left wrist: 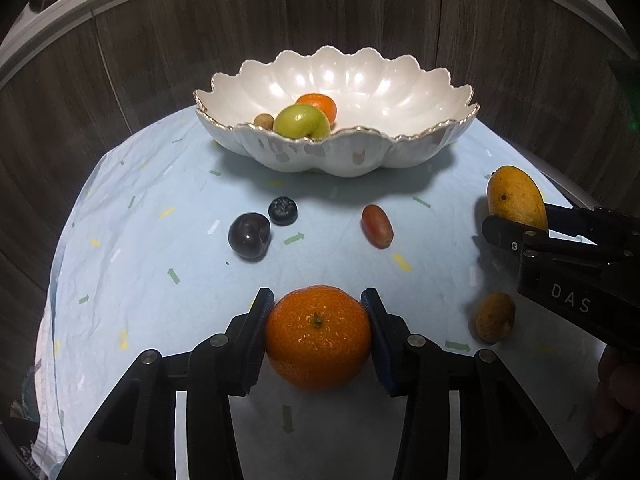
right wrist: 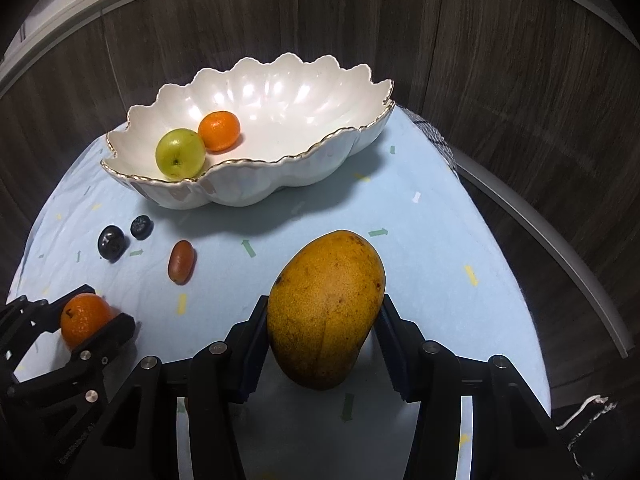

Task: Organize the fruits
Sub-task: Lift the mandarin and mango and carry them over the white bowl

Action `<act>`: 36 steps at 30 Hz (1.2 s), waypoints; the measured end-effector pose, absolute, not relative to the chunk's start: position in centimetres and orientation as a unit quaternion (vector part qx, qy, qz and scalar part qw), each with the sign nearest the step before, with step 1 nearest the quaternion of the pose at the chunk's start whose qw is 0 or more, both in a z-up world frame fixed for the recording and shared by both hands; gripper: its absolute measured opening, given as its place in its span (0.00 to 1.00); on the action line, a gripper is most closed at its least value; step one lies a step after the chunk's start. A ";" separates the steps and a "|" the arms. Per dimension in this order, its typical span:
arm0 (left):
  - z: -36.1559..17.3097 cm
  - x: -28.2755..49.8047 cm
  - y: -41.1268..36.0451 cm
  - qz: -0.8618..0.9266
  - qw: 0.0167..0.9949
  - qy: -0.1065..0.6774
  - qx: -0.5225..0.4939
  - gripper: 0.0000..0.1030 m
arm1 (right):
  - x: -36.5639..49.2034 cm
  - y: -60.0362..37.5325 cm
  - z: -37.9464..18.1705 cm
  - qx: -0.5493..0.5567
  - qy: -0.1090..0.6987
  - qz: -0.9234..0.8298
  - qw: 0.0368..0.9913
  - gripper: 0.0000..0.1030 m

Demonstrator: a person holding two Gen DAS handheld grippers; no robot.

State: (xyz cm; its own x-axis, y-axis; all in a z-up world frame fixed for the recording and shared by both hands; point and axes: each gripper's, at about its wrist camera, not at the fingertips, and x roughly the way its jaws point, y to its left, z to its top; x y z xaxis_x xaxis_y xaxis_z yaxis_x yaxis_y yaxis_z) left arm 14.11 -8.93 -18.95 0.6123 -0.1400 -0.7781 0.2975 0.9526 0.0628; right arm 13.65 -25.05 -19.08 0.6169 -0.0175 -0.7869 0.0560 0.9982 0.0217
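An orange tangerine [left wrist: 318, 336] rests on the light blue cloth, and my left gripper [left wrist: 317, 298] is shut on it with a pad pressed against each side. The right wrist view shows the same tangerine [right wrist: 84, 318] at the lower left. My right gripper [right wrist: 324, 304] is shut on a large yellow mango [right wrist: 324, 272], also seen at the right edge of the left wrist view as the mango [left wrist: 514, 196]. Behind both stands a white scalloped bowl [left wrist: 320, 156] holding a green apple [left wrist: 302, 120], a second tangerine [left wrist: 320, 104] and a small brown fruit [left wrist: 264, 120].
On the cloth between the grippers and the bowl lie a dark plum [left wrist: 249, 236], a blueberry [left wrist: 283, 210] and a red grape [left wrist: 377, 226]. A small yellow-brown fruit [left wrist: 495, 318] sits under the right gripper's body. Dark wood panels surround the round table.
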 end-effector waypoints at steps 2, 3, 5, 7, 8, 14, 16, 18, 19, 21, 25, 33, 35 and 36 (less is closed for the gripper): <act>-18.6 14.1 -8.9 -0.121 0.895 0.419 0.094 0.43 | 13.6 -25.1 -18.8 0.021 0.434 -0.020 0.900 0.50; -18.4 14.1 -8.8 -0.120 0.896 0.418 0.094 0.43 | 13.6 -25.1 -18.7 0.021 0.433 -0.020 0.901 0.50; -18.0 14.1 -8.7 -0.119 0.897 0.416 0.093 0.43 | 13.5 -25.1 -18.4 0.020 0.429 -0.020 0.903 0.50; -17.6 14.0 -8.6 -0.117 0.898 0.414 0.092 0.43 | 13.4 -25.0 -18.1 0.019 0.424 -0.019 0.905 0.50; -17.4 14.1 -8.5 -0.117 0.898 0.413 0.092 0.43 | 13.3 -25.0 -17.8 0.017 0.420 -0.019 0.907 0.50; -16.0 14.0 -8.5 -0.114 0.903 0.404 0.092 0.43 | 12.8 -24.8 -16.9 0.018 0.412 -0.015 0.911 0.50; -15.6 13.9 -8.5 -0.113 0.904 0.403 0.092 0.43 | 12.7 -24.8 -16.6 0.019 0.409 -0.014 0.912 0.50; -15.2 13.9 -8.5 -0.111 0.905 0.401 0.092 0.43 | 12.6 -24.8 -16.2 0.020 0.405 -0.014 0.914 0.50; -15.0 13.9 -8.5 -0.111 0.905 0.400 0.092 0.43 | 12.6 -24.7 -16.0 0.021 0.403 -0.013 0.915 0.50; -14.6 13.9 -8.5 -0.111 0.906 0.398 0.091 0.43 | 12.5 -24.7 -15.6 0.022 0.399 -0.011 0.916 0.50; -13.8 14.1 -8.7 -0.111 0.908 0.394 0.091 0.43 | 12.4 -24.7 -15.0 0.026 0.393 -0.007 0.919 0.50; -12.5 14.6 -9.3 -0.110 0.912 0.384 0.094 0.43 | 12.7 -24.9 -13.8 0.033 0.382 -0.006 0.924 0.50; -12.2 14.8 -9.4 -0.110 0.912 0.383 0.095 0.43 | 12.8 -25.0 -13.4 0.034 0.379 -0.005 0.925 0.50; -12.0 14.9 -9.5 -0.109 0.913 0.382 0.095 0.43 | 12.8 -25.0 -13.3 0.034 0.378 -0.005 0.925 0.50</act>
